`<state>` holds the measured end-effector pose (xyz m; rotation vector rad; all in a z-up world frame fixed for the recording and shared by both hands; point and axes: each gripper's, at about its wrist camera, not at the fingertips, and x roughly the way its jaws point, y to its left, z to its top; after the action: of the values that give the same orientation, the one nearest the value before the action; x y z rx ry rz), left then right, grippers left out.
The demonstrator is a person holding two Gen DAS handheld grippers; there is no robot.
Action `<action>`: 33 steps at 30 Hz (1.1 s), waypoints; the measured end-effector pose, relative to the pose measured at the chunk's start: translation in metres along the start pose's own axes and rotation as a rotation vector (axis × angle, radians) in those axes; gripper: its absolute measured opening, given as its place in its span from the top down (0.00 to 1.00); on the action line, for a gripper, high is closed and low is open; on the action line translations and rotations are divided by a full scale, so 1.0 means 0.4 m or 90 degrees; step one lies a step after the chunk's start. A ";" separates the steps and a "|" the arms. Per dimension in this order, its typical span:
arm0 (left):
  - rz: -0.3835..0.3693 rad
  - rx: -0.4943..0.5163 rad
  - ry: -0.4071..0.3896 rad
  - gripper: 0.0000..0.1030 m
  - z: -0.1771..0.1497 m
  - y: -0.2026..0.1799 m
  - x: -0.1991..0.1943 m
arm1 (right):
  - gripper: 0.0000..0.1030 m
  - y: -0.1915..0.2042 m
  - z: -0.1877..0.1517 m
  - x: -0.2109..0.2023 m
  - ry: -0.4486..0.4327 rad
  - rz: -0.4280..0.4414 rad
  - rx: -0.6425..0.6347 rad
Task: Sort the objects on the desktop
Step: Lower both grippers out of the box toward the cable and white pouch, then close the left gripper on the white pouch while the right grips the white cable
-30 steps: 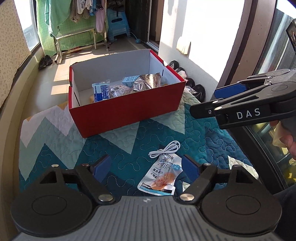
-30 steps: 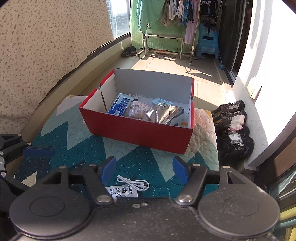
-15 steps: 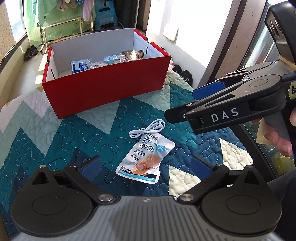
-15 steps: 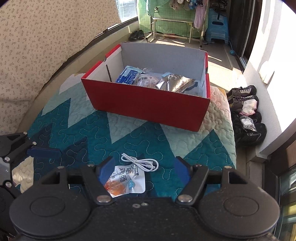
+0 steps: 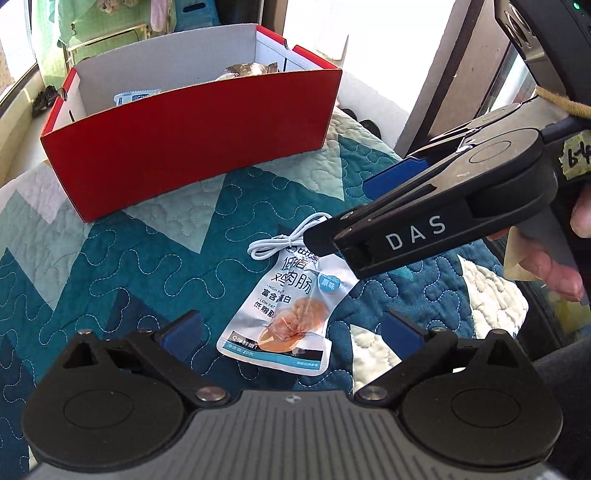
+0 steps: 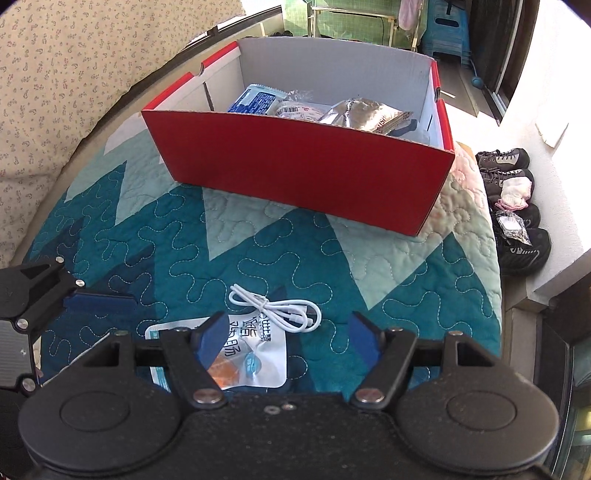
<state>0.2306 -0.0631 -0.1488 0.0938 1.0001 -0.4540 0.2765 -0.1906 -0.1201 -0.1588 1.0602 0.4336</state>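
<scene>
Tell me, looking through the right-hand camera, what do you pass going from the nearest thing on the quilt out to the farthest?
Snack pouch → coiled white cable → bare stretch of quilt → red box holding packets → blue plastic stool far behind.

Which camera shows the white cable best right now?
The right wrist view: the whole coiled white cable lies clear on the quilt, just beyond the snack pouch. In the left wrist view, the right gripper covers one end of it.
</scene>
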 end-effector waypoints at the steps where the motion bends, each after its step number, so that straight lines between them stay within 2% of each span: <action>1: -0.002 0.000 -0.002 0.01 -0.001 0.003 0.010 | 0.31 0.001 0.001 0.008 0.003 0.000 -0.002; 5: -0.009 0.004 -0.002 0.01 -0.005 0.013 0.042 | 0.31 0.003 0.006 0.044 0.013 -0.001 -0.008; 13: -0.002 0.055 -0.013 0.01 -0.035 0.011 0.077 | 0.31 0.001 0.005 0.105 0.026 0.003 0.003; 25: 0.015 0.111 -0.037 0.02 -0.055 -0.007 0.094 | 0.30 0.010 0.001 0.134 0.020 0.006 0.001; 30: 0.020 0.110 -0.048 0.07 -0.060 -0.013 0.090 | 0.34 0.008 -0.002 0.132 0.020 0.002 0.000; 33: 0.022 0.104 -0.053 0.13 -0.061 -0.012 0.087 | 0.43 0.007 0.000 0.132 0.019 -0.010 0.001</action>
<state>0.2254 -0.0719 -0.1902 0.2370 0.8769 -0.5041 0.2972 -0.1737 -0.1657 -0.1720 1.0874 0.4176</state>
